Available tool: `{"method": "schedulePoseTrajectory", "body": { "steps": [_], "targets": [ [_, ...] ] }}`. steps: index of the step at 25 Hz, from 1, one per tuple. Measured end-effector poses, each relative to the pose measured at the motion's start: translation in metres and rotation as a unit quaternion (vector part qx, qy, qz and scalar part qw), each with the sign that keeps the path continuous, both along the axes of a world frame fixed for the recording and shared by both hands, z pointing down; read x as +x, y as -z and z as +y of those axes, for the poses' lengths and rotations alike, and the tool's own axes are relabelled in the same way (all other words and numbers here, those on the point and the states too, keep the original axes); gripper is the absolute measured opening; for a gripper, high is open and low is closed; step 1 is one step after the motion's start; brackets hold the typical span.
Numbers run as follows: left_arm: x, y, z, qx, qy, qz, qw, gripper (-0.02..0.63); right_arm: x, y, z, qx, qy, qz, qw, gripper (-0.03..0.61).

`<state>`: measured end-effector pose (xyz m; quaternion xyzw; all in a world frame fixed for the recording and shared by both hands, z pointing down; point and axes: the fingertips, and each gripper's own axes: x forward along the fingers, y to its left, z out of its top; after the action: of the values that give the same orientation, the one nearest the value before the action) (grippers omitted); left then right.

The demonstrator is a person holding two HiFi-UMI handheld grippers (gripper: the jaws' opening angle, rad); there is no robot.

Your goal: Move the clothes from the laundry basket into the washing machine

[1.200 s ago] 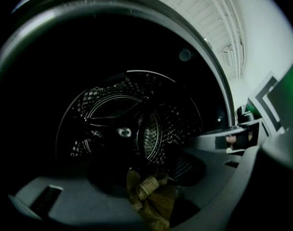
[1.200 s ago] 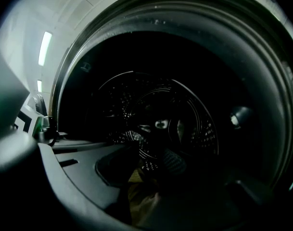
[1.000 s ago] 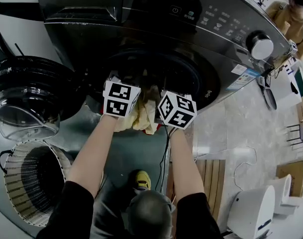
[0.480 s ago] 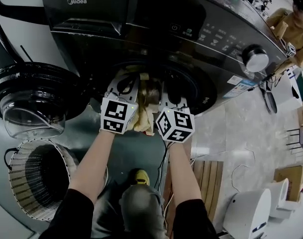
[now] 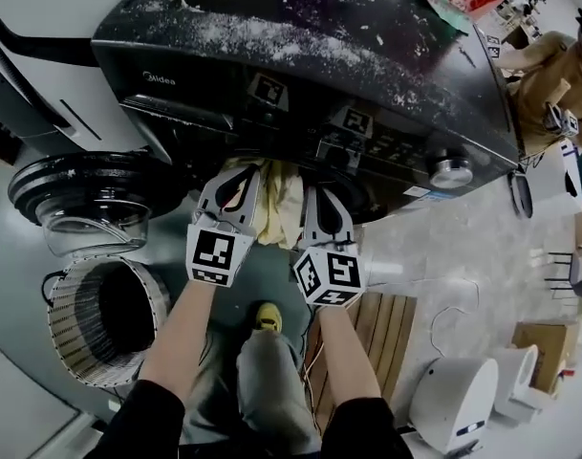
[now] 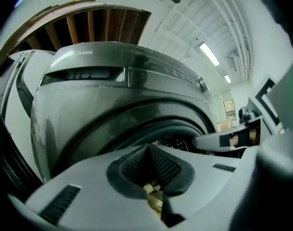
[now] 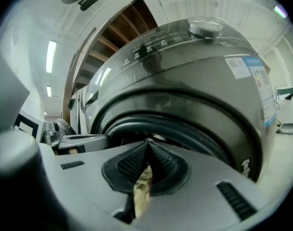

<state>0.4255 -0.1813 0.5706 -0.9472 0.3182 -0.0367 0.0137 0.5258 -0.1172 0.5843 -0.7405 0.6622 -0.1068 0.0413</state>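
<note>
At your far left, the round woven laundry basket [image 5: 104, 333] stands on the grey floor [image 5: 443, 247], well apart from both tools. Just above it in the head view, the open round door [image 5: 85, 194] of the dark grey front-loading washing machine [image 5: 300, 55] hangs out to the side with its glass bowl facing up.

Your left forearm [image 5: 181, 328] reaches straight forward from its black sleeve, bare and nearly parallel with the other one. It holds the left tongs [image 5: 240, 170] about level and aimed at the round drum opening [image 6: 177, 139]. These tongs are fully closed, with a fold of the pale yellow cloth [image 5: 279, 204] pinched between the ribbed pads.

The cloth hangs in the gap between your two tools, right at the mouth of the machine, its upper part against the dark rim and its lower edge drooping free.

Your right forearm [image 5: 353, 352] is stretched out the same way. The right tongs [image 5: 316, 192] sit just beside the cloth on its other side, tipped very slightly downward. They too are closed tight, gripping another fold of the same cloth.

Further right, a silver control knob [image 5: 450, 173] sticks out of the machine's panel. A slatted wooden pallet [image 5: 391, 328] lies on the floor beside your right arm. A person in tan clothing [image 5: 544, 75] stands at the upper right.
</note>
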Motion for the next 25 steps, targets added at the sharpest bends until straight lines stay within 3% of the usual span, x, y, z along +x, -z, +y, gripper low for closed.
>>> {"method": "schedulePoseTrajectory", "body": {
  "steps": [11,14,20,25],
  "targets": [
    [-0.066,0.127,0.024,-0.044,0.048,-0.011,0.9978,0.011,-0.02,0.134,0.045,-0.02,0.005,-0.018,1.0,0.003],
    [-0.076,0.175,0.034,-0.029,0.045,-0.027,0.9982,0.011,-0.022,0.185,0.052,-0.017,0.003,-0.032,0.999,0.003],
    [-0.093,0.28,0.045,-0.006,0.049,-0.037,0.9981,0.011,-0.024,0.287,0.068,-0.011,0.005,-0.008,1.0,0.003],
    [-0.105,0.34,0.051,-0.021,0.057,-0.024,0.9978,0.011,-0.029,0.35,0.073,-0.012,0.015,0.012,1.0,0.003]
  ]
}}
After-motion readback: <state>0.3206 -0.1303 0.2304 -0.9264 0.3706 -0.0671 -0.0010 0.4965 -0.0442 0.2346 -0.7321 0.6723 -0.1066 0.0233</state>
